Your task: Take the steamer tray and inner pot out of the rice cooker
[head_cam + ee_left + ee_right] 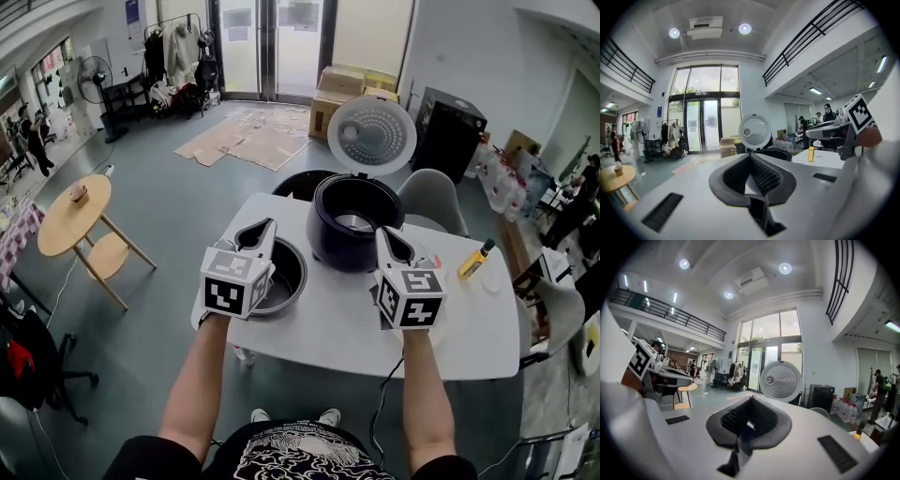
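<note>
Left gripper (263, 229) near pot (284, 278), pot only in head view

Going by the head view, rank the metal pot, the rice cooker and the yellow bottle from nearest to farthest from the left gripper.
1. Metal pot, right beside the left gripper.
2. Rice cooker, mid-table, farther right.
3. Yellow bottle, near the right edge.

One rice cooker (328, 246), one pot (287, 274), one yellow bottle (475, 260), all on one bench (328, 328). One left hand-held gripper (267, 225), one right hand-held gripper (382, 232). Beyond: one round wooden table (70, 220), one standing fan (91, 82).
</note>
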Demonstrator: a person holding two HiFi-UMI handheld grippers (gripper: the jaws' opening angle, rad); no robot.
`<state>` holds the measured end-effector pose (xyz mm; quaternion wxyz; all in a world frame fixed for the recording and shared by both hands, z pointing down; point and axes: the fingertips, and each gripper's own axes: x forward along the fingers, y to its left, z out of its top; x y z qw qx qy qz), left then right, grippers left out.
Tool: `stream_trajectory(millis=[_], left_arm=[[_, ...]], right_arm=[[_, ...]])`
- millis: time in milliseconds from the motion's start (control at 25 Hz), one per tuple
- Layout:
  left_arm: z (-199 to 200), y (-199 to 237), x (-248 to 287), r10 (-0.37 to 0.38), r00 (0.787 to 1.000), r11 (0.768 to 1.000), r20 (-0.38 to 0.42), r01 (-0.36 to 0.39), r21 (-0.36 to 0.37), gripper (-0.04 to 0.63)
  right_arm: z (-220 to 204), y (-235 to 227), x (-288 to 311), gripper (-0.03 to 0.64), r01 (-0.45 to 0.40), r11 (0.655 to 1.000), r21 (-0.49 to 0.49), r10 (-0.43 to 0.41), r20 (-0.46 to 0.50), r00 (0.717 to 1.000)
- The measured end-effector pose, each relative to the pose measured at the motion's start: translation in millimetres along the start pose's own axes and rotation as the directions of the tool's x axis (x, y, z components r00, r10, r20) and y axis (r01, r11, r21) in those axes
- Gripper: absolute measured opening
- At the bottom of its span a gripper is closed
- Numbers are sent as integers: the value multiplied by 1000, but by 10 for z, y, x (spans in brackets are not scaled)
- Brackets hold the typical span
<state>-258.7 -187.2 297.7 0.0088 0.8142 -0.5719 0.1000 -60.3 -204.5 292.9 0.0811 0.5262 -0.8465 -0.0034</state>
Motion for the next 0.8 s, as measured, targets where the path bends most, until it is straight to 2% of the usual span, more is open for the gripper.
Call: stream_trajectory(millis=[360,800], left_arm=[[-37,78,-4,11,1000,999,-3,-11,-34,12],[-118,44,20,10,1000,999,-13,-10,-38,12]], right_arm=[[16,6,10,14,5,1000,-8,-5,6,1000],[-35,9,-8,14,3,1000,-14,-3,12,1000]])
